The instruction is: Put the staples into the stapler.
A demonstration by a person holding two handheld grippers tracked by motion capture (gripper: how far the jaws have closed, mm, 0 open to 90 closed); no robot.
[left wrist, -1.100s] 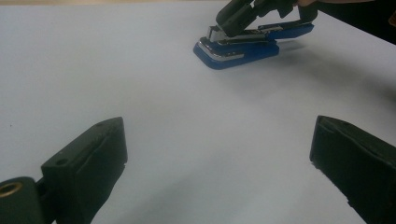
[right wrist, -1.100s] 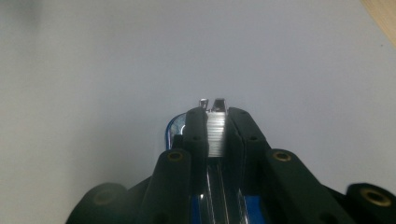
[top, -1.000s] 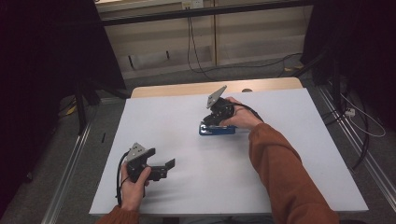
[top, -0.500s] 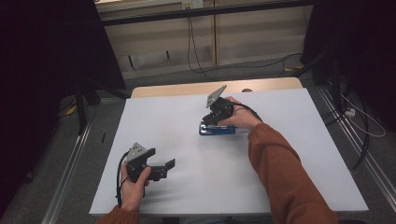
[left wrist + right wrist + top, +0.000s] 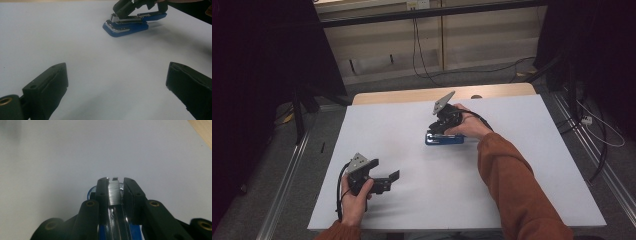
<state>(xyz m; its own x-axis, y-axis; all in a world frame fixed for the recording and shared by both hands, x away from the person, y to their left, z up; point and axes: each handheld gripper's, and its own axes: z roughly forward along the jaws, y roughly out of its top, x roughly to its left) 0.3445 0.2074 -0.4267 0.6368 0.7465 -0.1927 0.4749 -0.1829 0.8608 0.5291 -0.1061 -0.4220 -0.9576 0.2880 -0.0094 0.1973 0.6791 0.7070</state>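
Nearest the person, at the front left of the white counter (image 5: 532, 150): left gripper (image 5: 393, 176) held low in the left hand (image 5: 354, 197), cable looping beside the wrist. Jaws spread wide with nothing between them, just bare counter top, as seen in the left gripper view (image 5: 117, 92). Pointed across the surface toward the stapler.

Farther in, around the middle of the counter and well apart from that gripper: blue stapler (image 5: 445, 138) lying flat on its base, metal upper arm (image 5: 125, 18) on top. Seen from the left gripper view, blue base on the surface, silver front end facing the camera.

Over the stapler: right gripper (image 5: 439, 126), tilted down from above, held by the right hand (image 5: 469, 127) at the end of a rust-coloured sleeve (image 5: 512, 185). Jaws narrow, set either side of the stapler's ribbed metal top (image 5: 114, 192). Left pad close against the metal, a thin dark gap showing on the right side. Just been opening slightly, stapler between them, no longer pressed on both sides.

Beyond, a strip of wooden edge (image 5: 412, 95) behind the white sheet, then floor with cables (image 5: 452, 70) along the far wall.
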